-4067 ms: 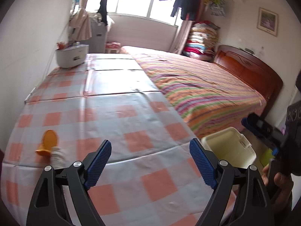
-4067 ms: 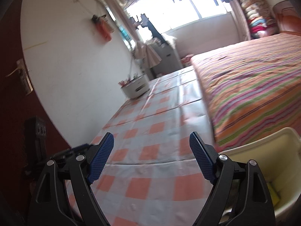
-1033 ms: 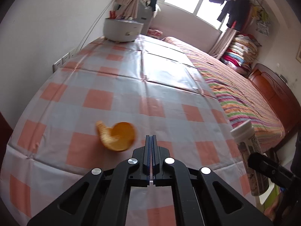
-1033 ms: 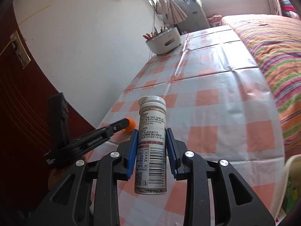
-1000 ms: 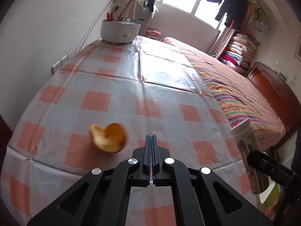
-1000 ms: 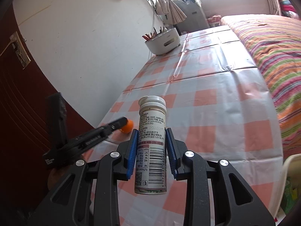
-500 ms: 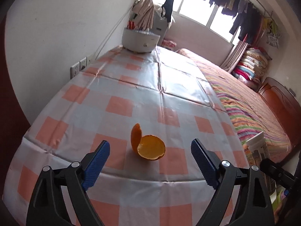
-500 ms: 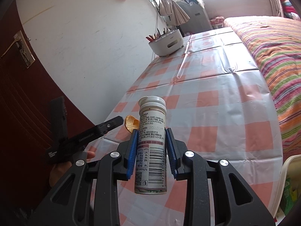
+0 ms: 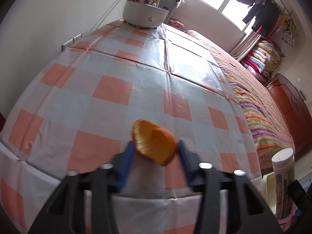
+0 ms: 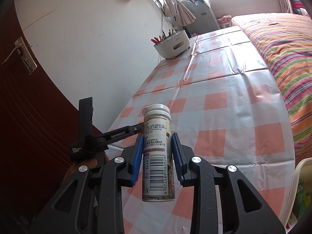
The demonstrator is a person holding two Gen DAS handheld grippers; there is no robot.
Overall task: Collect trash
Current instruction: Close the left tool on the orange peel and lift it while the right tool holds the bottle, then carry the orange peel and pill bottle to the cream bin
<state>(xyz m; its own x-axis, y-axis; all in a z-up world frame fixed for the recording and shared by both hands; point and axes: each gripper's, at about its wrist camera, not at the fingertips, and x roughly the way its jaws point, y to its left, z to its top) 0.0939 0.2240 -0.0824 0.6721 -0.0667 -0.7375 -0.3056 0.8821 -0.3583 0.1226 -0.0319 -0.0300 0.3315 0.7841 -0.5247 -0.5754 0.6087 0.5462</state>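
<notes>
An orange peel (image 9: 154, 142) sits near the front edge of the checked tablecloth (image 9: 109, 91). My left gripper (image 9: 155, 146) is around it, jaws closing, both blue pads touching the peel's sides. The right wrist view shows this left gripper (image 10: 117, 134) from the side, reaching in behind the bottle. My right gripper (image 10: 157, 136) is shut on an upright white bottle (image 10: 158, 152) with a printed label, held above the table's near edge. The same bottle (image 9: 283, 175) appears at the right in the left wrist view.
A pale plastic bin (image 10: 300, 175) with green wrappers stands off the table's right corner, also visible as the bin (image 9: 268, 183). A white round holder (image 9: 145, 17) stands at the table's far end. A striped bed (image 9: 253, 105) lies right; a wall and dark door (image 10: 23, 117) left.
The left gripper went from shut to wide open, dropped forward over the orange peel and closed around it. The right gripper with the bottle stayed still.
</notes>
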